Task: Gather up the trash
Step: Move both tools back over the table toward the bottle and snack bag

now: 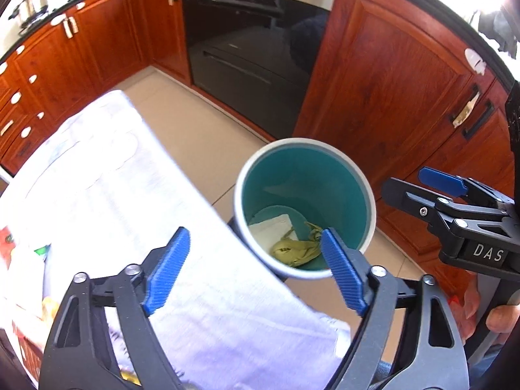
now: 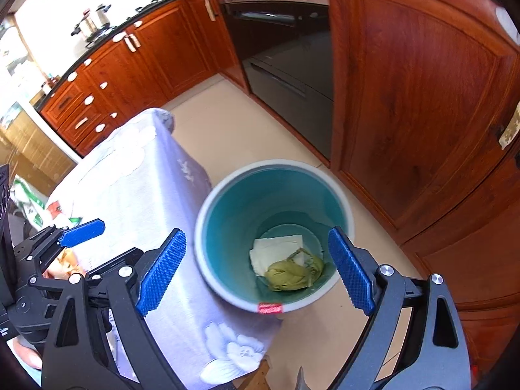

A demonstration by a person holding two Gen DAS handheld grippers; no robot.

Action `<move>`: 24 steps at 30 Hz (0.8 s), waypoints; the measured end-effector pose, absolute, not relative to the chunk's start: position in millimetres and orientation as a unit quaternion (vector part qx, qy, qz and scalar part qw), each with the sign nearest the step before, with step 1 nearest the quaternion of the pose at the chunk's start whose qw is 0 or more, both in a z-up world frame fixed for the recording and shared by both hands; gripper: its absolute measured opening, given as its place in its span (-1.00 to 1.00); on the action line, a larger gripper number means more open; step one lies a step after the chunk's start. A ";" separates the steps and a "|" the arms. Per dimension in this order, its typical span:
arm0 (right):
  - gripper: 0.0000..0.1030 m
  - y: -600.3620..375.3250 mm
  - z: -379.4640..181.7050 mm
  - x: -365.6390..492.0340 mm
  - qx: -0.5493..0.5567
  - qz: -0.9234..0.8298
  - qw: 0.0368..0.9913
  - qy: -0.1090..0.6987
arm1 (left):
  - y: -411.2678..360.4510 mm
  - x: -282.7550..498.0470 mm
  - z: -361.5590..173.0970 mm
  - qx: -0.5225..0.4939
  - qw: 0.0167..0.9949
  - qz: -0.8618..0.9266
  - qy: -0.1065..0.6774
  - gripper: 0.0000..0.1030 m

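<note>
Left gripper [image 1: 255,268]: nearest item in the left wrist view, jaws spread wide, nothing between the blue pads [image 1: 167,269]; it hangs over the edge of the cloth [image 1: 130,195] with its right pad over the rim of the bin [image 1: 370,208]. Right gripper [image 2: 256,269]: likewise released and empty, poised above the bin mouth; its own view looks straight down the well. Cloth: pale, flower-printed, draped over a table beside the bin, the bin's rim just beside the hanging corner. Some coloured packaging [image 1: 9,247] shows at the cloth's near left edge, too blurred to identify; whether it counts as trash cannot be told. Bin: round, grey outside, teal inside, standing on the tiled floor [image 2: 227,136], a red label [image 2: 269,308] on its near rim. Contents: a white folded paper [image 2: 276,250] and a crumpled yellow-green wrapper [image 2: 292,274] lying on the bottom, touching one another. Judged step: drop completed, both tools empty above the bin, trash at rest inside. Next move, as a judgement: swing away from the bin toward the table, locate any remaining scrap on the cloth, and approach with jaws kept spread; care needed not to snag the cloth or knock the bin. Beyond: red-brown cabinets [image 2: 422,97], a black oven [image 1: 253,48] set among them, pots [image 2: 94,21] on the far counter.
</note>
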State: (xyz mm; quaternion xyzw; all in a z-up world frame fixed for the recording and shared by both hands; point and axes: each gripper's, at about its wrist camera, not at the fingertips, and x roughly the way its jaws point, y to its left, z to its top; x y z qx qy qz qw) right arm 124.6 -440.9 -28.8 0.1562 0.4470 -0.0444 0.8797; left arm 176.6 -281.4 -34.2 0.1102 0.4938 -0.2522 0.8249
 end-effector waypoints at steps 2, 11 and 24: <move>0.65 -428.0 -24.4 120.8 0.151 -0.035 0.882 0.445 | -268.9 169.8 -29.3 0.109 0.831 -0.245 0.488 0.76; 0.65 -361.6 -5.2 104.1 0.124 0.012 0.890 0.439 | -196.3 141.8 -0.9 0.100 0.857 -0.213 0.459 0.89; 0.72 -239.9 -26.7 77.2 0.064 0.099 0.870 0.479 | -43.5 84.6 -5.2 0.060 0.879 -0.127 0.456 0.92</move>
